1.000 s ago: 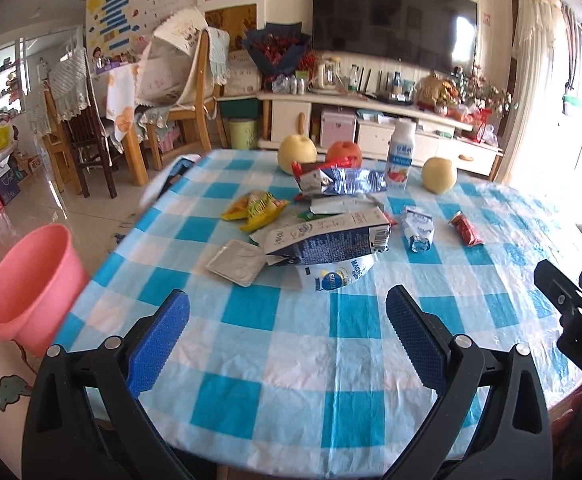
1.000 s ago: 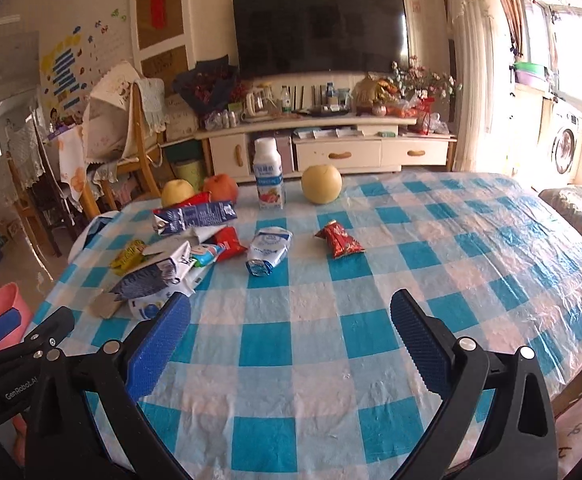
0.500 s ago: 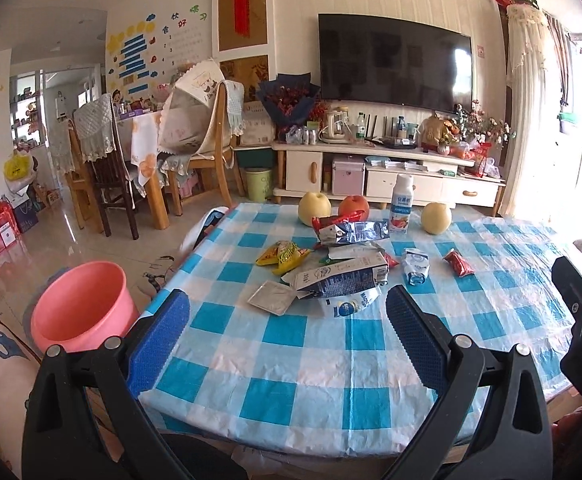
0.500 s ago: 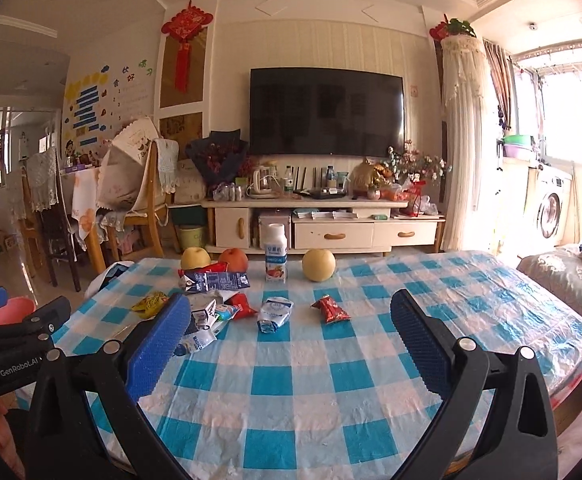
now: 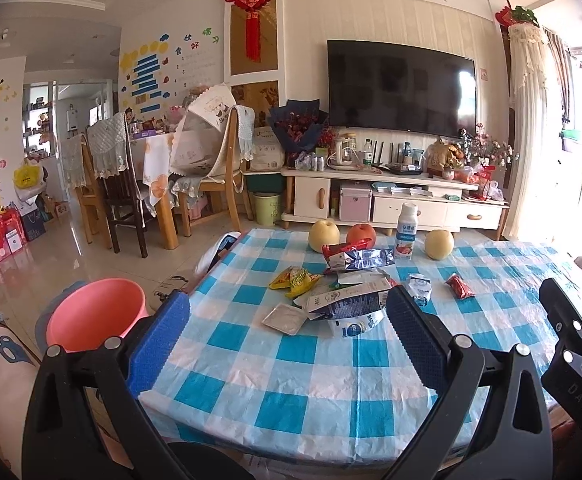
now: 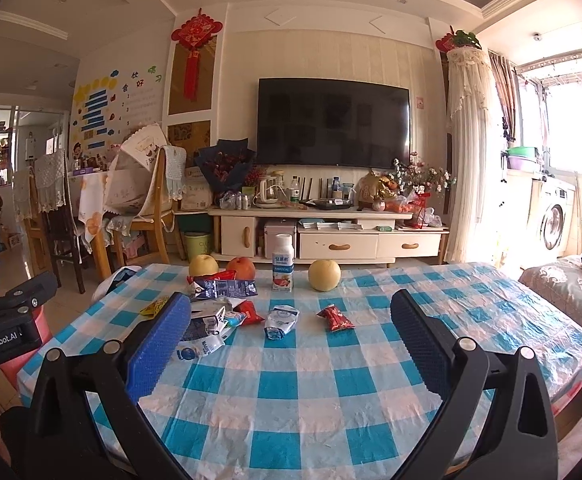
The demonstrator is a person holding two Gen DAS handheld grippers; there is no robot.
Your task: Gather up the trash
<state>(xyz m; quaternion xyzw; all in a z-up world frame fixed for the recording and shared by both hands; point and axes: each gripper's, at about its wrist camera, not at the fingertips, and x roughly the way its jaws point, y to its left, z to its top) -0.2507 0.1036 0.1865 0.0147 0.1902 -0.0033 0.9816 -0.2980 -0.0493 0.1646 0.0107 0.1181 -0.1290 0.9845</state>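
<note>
Pre-grasp: left gripper [image 5: 287, 340] and right gripper [image 6: 291, 336] hover off the table's [image 6: 331, 400] near edge, jaws apart and empty; trash pile [image 5: 343, 300] sits mid-left, pink bin [image 5: 95, 316] on the floor left; next, reach in and clamp a wrapper.

Both wrist cameras look level from the near edge of the blue-and-white checked tablecloth [image 5: 291, 360], facing the black wall television [image 6: 333, 122]. The left view sits further left, beside the pink plastic bucket [image 5: 95, 314]. Both share the tabletop.
</note>
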